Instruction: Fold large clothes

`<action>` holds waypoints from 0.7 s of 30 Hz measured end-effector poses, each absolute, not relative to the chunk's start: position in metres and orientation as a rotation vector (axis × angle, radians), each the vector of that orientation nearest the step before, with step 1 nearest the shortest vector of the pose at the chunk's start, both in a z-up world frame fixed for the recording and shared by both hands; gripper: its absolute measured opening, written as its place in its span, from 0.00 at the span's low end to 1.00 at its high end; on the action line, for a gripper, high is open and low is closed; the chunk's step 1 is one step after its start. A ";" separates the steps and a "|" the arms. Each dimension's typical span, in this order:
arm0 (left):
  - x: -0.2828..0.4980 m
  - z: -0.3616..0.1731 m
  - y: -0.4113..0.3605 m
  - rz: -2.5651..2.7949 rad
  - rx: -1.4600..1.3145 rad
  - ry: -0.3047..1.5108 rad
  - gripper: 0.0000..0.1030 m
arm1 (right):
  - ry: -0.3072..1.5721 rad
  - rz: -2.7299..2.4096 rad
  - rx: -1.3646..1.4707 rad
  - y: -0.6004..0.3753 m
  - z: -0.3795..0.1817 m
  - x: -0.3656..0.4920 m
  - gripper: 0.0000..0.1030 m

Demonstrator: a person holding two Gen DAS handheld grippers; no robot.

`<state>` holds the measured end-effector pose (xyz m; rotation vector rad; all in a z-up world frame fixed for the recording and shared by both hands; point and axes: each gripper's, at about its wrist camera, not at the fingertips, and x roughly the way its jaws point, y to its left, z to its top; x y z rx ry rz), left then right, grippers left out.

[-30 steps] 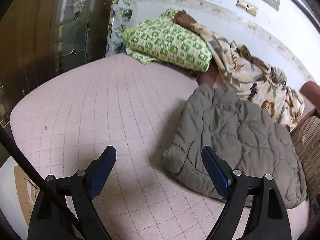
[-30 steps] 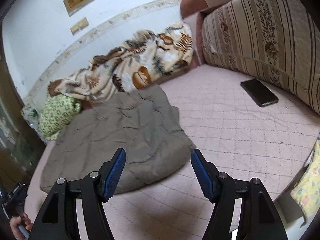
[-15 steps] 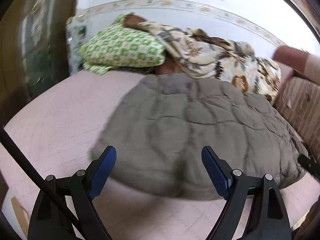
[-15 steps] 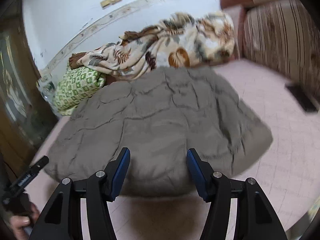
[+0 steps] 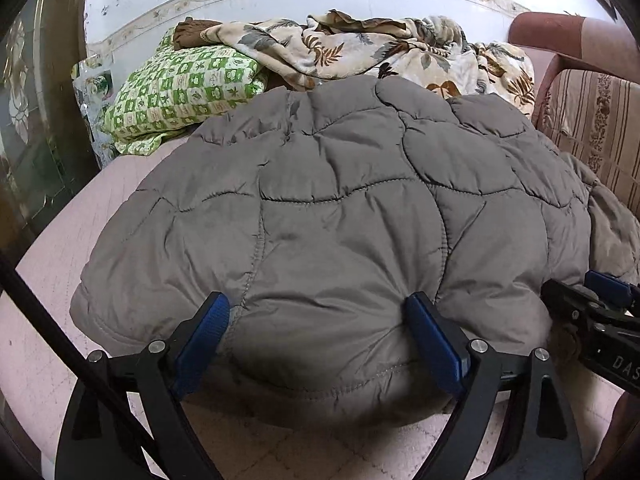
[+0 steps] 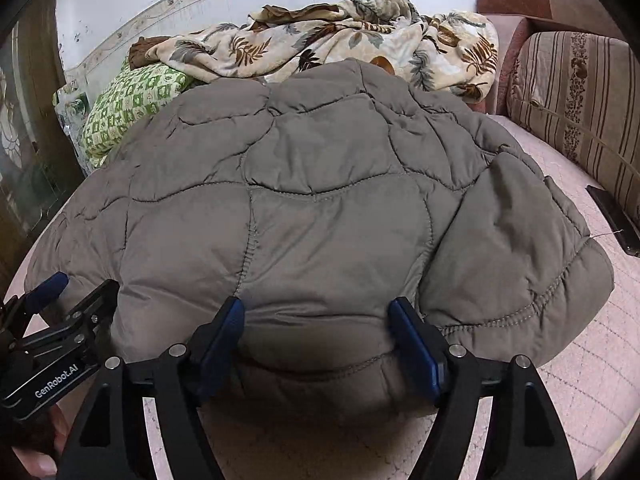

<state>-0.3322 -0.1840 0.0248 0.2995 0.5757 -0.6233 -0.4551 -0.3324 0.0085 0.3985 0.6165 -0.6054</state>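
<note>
Grey quilted jacket [image 5: 340, 208] is lying bunched mid-bed [image 5: 52, 240], patterned blanket [image 5: 360, 48] at 12 o'clock. Left gripper [image 5: 316, 336] and right gripper [image 6: 316, 332] fingers are opening, straddling its near hem, unclenched. Risk: puffy layers slipping, pinching only the top layer.

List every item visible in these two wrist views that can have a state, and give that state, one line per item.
Grey quilted jacket: folded into a puffy bundle, lying on the pink bedcover.
Left gripper: jaws opening, astride the jacket's near edge.
Right gripper: jaws opening, astride the same edge.
Leaf-print blanket: crumpled against the wall.
Green checked bedding: folded, beneath the blanket's end.
Black phone: lying flat on the bedcover.
</note>
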 end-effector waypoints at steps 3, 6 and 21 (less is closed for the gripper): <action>-0.335 0.024 -0.187 -0.609 0.311 0.562 0.88 | 0.612 -0.608 0.395 -0.332 0.008 -0.456 0.77; -0.336 0.024 -0.184 -0.609 0.305 0.561 0.88 | 0.604 -0.615 0.378 -0.329 0.007 -0.455 0.78; -0.339 0.025 -0.179 -0.616 0.303 0.540 0.88 | 0.369 -0.751 0.418 -0.334 0.041 -0.505 0.78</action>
